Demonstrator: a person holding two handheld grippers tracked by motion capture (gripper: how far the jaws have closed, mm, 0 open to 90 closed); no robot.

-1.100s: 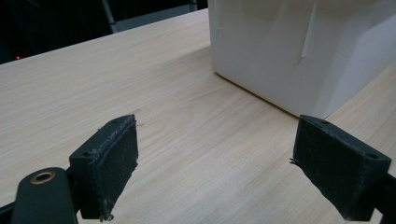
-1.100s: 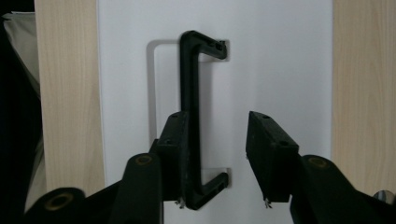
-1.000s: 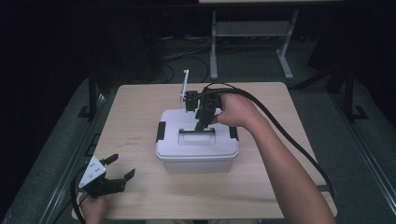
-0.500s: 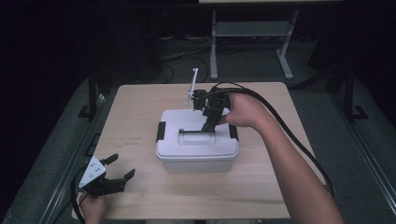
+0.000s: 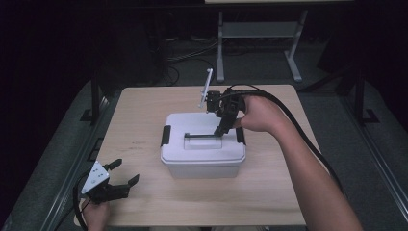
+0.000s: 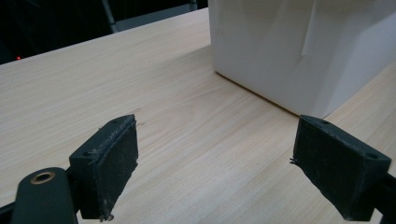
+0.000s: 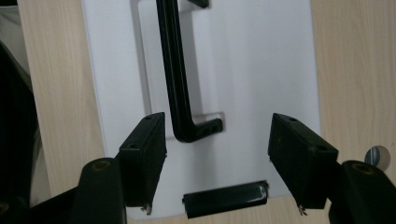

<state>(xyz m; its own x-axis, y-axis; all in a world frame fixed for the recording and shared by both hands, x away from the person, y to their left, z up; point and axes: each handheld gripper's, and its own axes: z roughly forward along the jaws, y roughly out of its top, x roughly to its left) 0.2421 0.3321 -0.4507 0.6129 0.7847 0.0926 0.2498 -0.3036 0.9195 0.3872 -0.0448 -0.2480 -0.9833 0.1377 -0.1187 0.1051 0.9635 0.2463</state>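
Observation:
A white lidded box (image 5: 202, 156) stands at the middle of the wooden table (image 5: 139, 120). Its lid carries a black handle (image 5: 203, 138) lying flat and a black latch at each end (image 5: 166, 134). My right gripper (image 5: 223, 126) hovers open over the right end of the lid. In the right gripper view its jaws (image 7: 217, 154) straddle the bent end of the handle (image 7: 175, 70), above the end latch (image 7: 225, 198), and hold nothing. My left gripper (image 5: 118, 180) rests open at the table's front left corner. Its view (image 6: 215, 154) looks across bare wood at the box's side (image 6: 289, 46).
A thin white rod (image 5: 207, 89) sticks up from the right gripper, whose thick black cable (image 5: 308, 139) trails along the person's right forearm. Beyond the table's far edge stand a metal frame (image 5: 260, 33) and floor cables. Bare wood lies left of and in front of the box.
My right gripper has shifted a little to the right along the lid, toward the handle's right end. The left gripper has stayed in place.

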